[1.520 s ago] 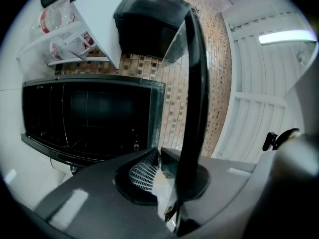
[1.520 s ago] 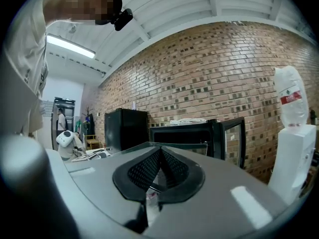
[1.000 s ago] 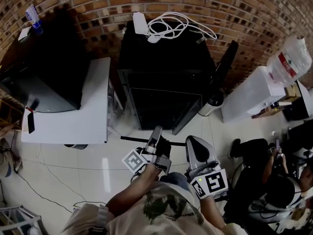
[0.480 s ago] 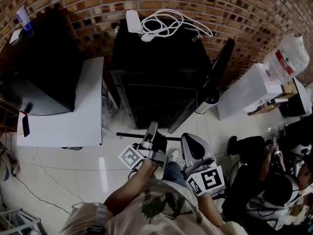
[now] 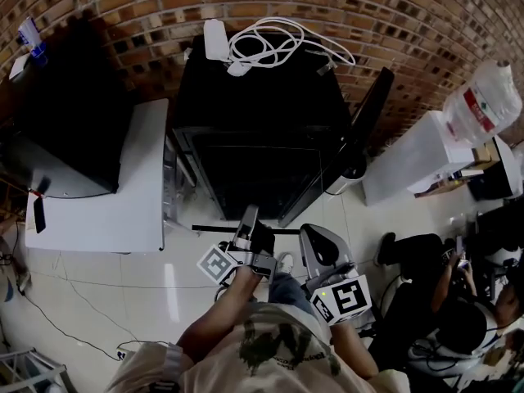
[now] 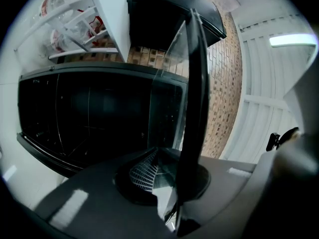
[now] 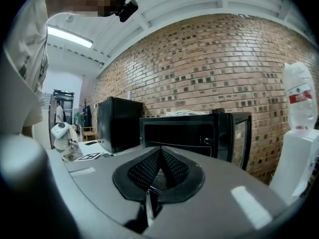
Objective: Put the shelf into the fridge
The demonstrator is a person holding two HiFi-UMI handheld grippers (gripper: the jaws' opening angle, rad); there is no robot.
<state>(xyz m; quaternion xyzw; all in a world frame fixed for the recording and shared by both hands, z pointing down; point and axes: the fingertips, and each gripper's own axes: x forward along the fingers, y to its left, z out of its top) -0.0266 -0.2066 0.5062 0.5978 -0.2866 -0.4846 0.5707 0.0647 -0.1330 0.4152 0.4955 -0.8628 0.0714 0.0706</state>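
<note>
The shelf (image 5: pixel 214 228), a glass pane with a black rim, hangs level just in front of the open black fridge (image 5: pixel 262 170). In the left gripper view its black rim (image 6: pixel 195 98) runs up from the jaws, with the dark fridge interior (image 6: pixel 89 118) behind it. My left gripper (image 5: pixel 248 222) (image 6: pixel 164 179) is shut on the shelf. The right gripper (image 5: pixel 316 248) (image 7: pixel 159 176) is at the shelf's right end, its jaws closed on a thin glass edge (image 7: pixel 148 205). The fridge door (image 5: pixel 368 113) (image 7: pixel 242 138) stands open at the right.
A coiled white cable (image 5: pixel 278 43) lies on the fridge top. A white table (image 5: pixel 106 195) with a phone (image 5: pixel 38 215) and a black cabinet (image 5: pixel 74 113) stand to the left. At the right are a water dispenser (image 5: pixel 409 162) and a seated person (image 5: pixel 442 301).
Both grippers have carried the shelf a little closer to the fridge's open front and slightly lower. Their hold on it looks unchanged.
</note>
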